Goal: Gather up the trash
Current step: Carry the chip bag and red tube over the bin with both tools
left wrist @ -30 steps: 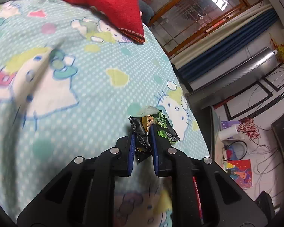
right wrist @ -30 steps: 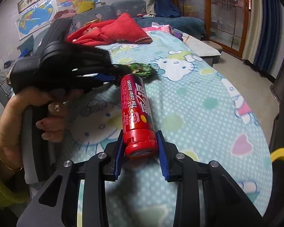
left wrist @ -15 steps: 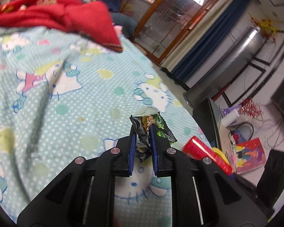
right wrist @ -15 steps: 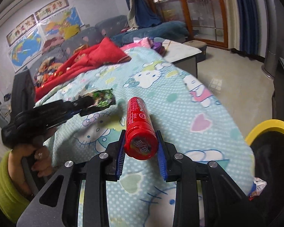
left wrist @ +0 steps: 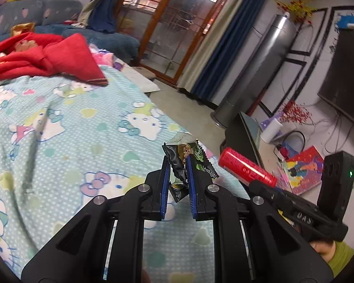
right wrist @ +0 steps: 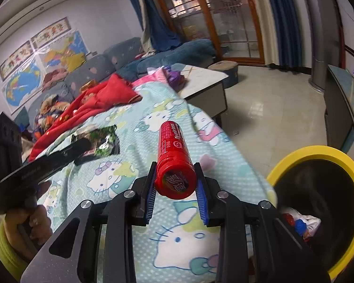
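Note:
My left gripper (left wrist: 178,162) is shut on a crumpled black and green snack wrapper (left wrist: 180,162) and holds it above the Hello Kitty bedspread (left wrist: 70,129). My right gripper (right wrist: 175,176) is shut on a red cylindrical snack tube (right wrist: 173,158), held above the bedspread (right wrist: 134,188). The tube also shows in the left wrist view (left wrist: 246,167), to the right of the wrapper. The wrapper shows in the right wrist view (right wrist: 103,139) at the left. A black bin with a yellow rim (right wrist: 302,152) stands at the lower right, with some trash inside (right wrist: 299,222).
A red blanket (left wrist: 47,57) lies at the far end of the bed. A low table (right wrist: 205,82) stands beyond the bed. A tall silver cylinder (left wrist: 254,75) stands on the tiled floor (right wrist: 271,108). A dark cabinet (right wrist: 339,108) is beside the bin.
Both grippers have lifted away from the bedspread with their loads and swung right. The yellow-rimmed bin has come further into the right wrist view.

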A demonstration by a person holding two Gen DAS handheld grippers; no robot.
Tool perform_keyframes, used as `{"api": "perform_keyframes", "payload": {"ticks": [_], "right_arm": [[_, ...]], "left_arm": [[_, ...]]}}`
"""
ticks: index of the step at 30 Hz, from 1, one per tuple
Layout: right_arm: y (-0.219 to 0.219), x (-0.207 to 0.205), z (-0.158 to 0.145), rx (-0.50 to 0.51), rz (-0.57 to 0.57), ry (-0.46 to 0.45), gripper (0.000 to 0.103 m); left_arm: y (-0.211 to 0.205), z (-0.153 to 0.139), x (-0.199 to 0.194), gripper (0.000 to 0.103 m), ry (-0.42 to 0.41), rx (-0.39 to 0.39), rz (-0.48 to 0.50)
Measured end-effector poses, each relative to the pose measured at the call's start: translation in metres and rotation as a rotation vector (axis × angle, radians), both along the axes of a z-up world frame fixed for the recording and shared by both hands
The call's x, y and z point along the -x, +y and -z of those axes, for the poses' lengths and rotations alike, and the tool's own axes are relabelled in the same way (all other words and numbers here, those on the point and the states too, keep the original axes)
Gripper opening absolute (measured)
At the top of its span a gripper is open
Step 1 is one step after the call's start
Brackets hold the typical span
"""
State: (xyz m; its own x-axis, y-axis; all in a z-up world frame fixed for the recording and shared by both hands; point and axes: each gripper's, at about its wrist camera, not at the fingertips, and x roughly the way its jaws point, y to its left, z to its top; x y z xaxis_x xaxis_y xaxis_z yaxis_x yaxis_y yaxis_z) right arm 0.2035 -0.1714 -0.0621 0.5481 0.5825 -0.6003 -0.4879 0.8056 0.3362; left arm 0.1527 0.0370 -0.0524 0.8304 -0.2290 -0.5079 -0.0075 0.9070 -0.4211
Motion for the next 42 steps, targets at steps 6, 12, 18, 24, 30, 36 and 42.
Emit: {"api": "perform_keyframes", "payload": {"ticks": [6, 12, 18, 24, 30, 36, 42], "right_arm": [[-0.023, 0.000, -0.005, -0.017, 0.057, -0.009, 0.029], [-0.044, 0.002, -0.009, -0.025, 0.110, -0.005, 0.029], [-0.069, 0.003, -0.007, -0.037, 0.169, 0.007, 0.029], [-0.096, 0.007, -0.003, -0.051, 0.220, 0.022, 0.029], [-0.119, 0.010, 0.004, -0.054, 0.274, 0.039, 0.029], [-0.136, 0.013, 0.013, -0.043, 0.322, 0.055, 0.029], [-0.150, 0.016, 0.020, -0.034, 0.355, 0.070, 0.029]], "left_arm": [[-0.020, -0.004, 0.001, 0.009, -0.014, -0.024, 0.048], [-0.036, -0.009, 0.004, 0.009, -0.030, -0.043, 0.088], [-0.053, -0.012, 0.005, 0.009, -0.035, -0.061, 0.129], [-0.070, -0.012, 0.006, 0.009, -0.040, -0.083, 0.169], [-0.086, -0.011, 0.006, 0.009, -0.042, -0.116, 0.205], [-0.103, -0.010, 0.006, 0.009, -0.038, -0.138, 0.237], [-0.121, -0.008, 0.006, 0.009, -0.034, -0.167, 0.277]]}}
